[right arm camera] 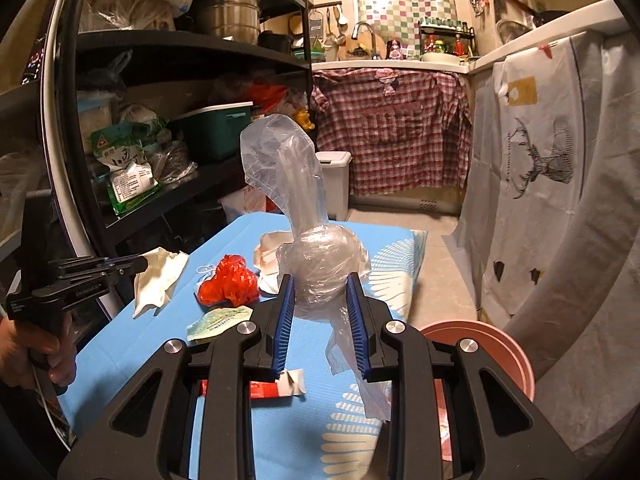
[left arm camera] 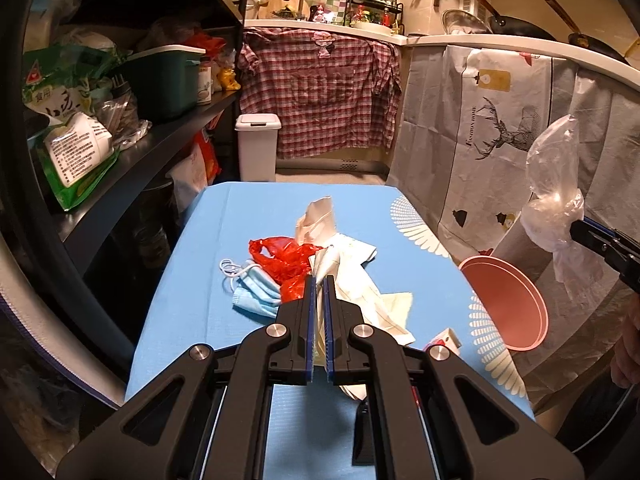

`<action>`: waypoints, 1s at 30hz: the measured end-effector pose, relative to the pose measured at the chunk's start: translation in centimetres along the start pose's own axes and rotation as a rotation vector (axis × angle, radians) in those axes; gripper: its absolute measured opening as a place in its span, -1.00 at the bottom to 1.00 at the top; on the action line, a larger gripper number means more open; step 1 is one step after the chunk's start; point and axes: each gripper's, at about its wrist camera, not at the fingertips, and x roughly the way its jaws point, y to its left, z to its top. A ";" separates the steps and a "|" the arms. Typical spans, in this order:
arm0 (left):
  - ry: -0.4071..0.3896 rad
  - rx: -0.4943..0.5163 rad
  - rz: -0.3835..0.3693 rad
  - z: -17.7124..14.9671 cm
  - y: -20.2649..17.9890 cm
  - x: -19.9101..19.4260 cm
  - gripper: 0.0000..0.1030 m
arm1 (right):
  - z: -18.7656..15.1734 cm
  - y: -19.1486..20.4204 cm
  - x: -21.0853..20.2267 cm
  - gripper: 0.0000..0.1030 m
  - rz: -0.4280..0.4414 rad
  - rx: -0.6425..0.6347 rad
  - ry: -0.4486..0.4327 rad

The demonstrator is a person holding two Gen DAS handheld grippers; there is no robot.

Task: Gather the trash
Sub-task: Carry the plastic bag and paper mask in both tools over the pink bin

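Note:
My left gripper (left arm camera: 319, 280) is shut on a crumpled white paper (left arm camera: 356, 288) and holds it above the blue table (left arm camera: 192, 320); in the right wrist view the left gripper (right arm camera: 140, 266) shows at the left with that white paper (right arm camera: 160, 280) hanging from it. My right gripper (right arm camera: 319, 280) is shut on a knotted clear plastic bag (right arm camera: 320, 264), raised over the table's right side; the left wrist view shows the right gripper (left arm camera: 576, 226) at its right edge, with the clear bag (left arm camera: 554, 168). On the table lie a red plastic bag (left arm camera: 288, 260), a blue face mask (left arm camera: 252, 292) and another white wrapper (left arm camera: 316, 216).
A pink basin (right arm camera: 492, 340) stands beside the table's right edge. A paper slip (right arm camera: 218, 320) and a red-and-white box (right arm camera: 264, 390) lie near the front. A white lidded bin (left arm camera: 258, 148) stands beyond the table. Black shelves (left arm camera: 160, 140) crowd the left; draped counters run along the right.

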 end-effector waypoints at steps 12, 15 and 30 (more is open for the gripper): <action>0.000 0.035 -0.030 -0.2 -2.5 0.0 -0.92 | -2.4 -2.8 -0.4 -0.47 -0.060 0.041 0.004; 0.000 0.047 -0.042 -0.2 -3.3 0.2 -0.92 | -2.6 -3.2 -0.4 -0.47 -0.066 0.055 0.002; 0.008 0.070 -0.092 0.2 -6.6 2.0 -0.92 | -3.4 -5.6 -0.6 -0.47 -0.115 0.098 0.010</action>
